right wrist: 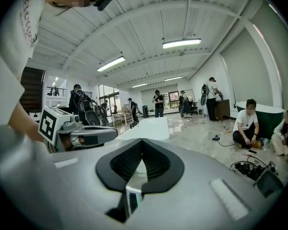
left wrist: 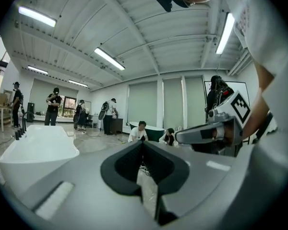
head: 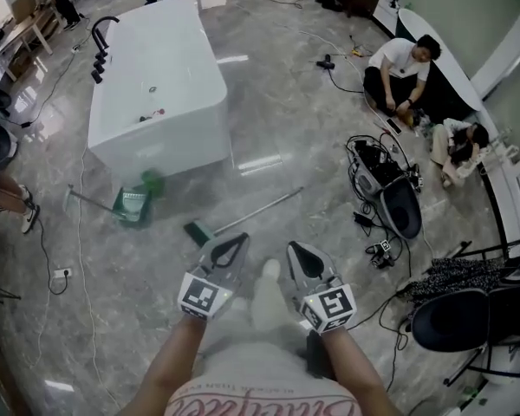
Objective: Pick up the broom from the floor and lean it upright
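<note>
Both tongs (head: 232,241) (head: 298,250) forward, side by side

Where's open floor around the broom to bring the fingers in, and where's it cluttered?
Bare floor lies beyond the broom, between the bathtub and the cable pile. Another free patch is at near left, below the dustpan. Crowded: the right side, with that pile, a chair and seated people.

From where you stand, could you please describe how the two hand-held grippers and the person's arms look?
Both the left gripper and right gripper have light grey bodies with black ribbed pads forming a pointed loop. Each carries a white cube with black square markers. The forearms are bare; the shirt is pale with red lettering.
</note>
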A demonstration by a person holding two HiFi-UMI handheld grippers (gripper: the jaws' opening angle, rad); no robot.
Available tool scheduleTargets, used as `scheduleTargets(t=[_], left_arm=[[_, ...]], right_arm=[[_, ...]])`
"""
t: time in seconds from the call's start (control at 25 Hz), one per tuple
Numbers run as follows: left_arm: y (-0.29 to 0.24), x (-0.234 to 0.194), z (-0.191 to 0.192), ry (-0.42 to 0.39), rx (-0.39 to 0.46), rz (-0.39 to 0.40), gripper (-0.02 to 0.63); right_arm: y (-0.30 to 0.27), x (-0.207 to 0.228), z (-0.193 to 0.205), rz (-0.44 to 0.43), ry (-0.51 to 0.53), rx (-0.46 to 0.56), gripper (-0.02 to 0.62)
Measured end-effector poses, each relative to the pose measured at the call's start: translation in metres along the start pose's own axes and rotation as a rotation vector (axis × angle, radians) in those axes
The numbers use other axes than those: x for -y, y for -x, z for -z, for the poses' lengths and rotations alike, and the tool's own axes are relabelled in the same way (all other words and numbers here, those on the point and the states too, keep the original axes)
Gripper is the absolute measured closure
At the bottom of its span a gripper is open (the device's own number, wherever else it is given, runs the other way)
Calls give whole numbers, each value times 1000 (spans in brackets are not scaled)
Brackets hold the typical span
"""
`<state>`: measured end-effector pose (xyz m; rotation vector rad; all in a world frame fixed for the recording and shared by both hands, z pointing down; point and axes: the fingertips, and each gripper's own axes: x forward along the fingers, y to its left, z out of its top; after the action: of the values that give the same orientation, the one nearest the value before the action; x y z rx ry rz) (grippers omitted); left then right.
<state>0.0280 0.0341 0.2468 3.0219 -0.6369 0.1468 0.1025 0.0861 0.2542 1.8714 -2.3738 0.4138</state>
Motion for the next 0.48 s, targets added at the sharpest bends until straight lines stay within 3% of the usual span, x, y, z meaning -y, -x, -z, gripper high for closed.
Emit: scheduleTargets(t=[0.28, 0.48], left_arm=[[-73, -33, 25, 20, -76, -27, 612], [-114, -36, 51, 26, -144, -1, 612]], right_arm=[[-55, 59, -5, -69, -2, -51, 594], [-81, 90, 24, -113, -19, -136, 594]])
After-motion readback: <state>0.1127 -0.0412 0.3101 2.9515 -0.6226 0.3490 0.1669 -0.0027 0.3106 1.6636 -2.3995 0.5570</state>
